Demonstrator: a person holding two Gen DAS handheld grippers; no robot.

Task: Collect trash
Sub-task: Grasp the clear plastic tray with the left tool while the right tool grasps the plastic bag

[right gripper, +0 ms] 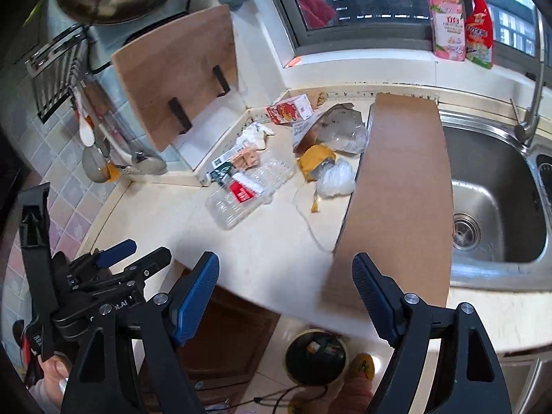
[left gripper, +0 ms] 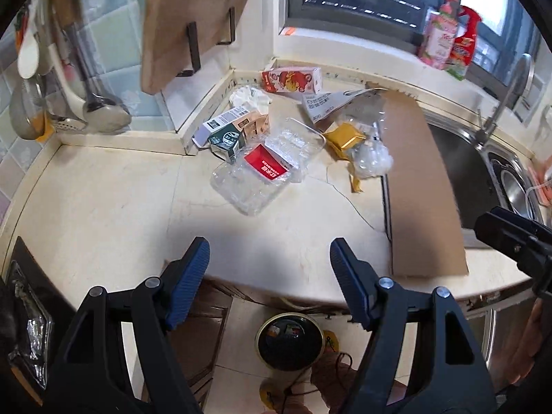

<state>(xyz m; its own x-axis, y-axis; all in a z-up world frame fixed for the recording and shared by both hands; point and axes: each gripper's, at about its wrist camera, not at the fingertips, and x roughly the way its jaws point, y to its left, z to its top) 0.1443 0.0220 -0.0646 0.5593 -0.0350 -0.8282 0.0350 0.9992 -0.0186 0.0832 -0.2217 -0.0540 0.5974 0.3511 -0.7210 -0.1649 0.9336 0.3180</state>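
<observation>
Trash lies in the counter's back corner: a clear plastic tray with a red label (left gripper: 265,169) (right gripper: 241,193), a green-and-white carton (left gripper: 229,131) (right gripper: 227,165), a red-and-white carton (left gripper: 293,79) (right gripper: 289,108), crumpled tissue (left gripper: 250,98) (right gripper: 255,134), a gold wrapper (left gripper: 345,138) (right gripper: 315,162) and clear plastic bags (left gripper: 372,158) (right gripper: 336,179). A black round bin (left gripper: 289,341) (right gripper: 315,355) stands on the floor below the counter edge. My left gripper (left gripper: 269,276) hangs open above the counter's front edge with nothing in it. My right gripper (right gripper: 286,289) is open and empty too.
A brown cardboard sheet (left gripper: 421,186) (right gripper: 396,189) lies over the sink's left edge. The steel sink (right gripper: 496,207) and tap (right gripper: 533,114) are at right. A wooden board (right gripper: 179,93) leans on the wall; utensils (left gripper: 86,96) hang left. Bottles (right gripper: 462,20) stand on the window sill.
</observation>
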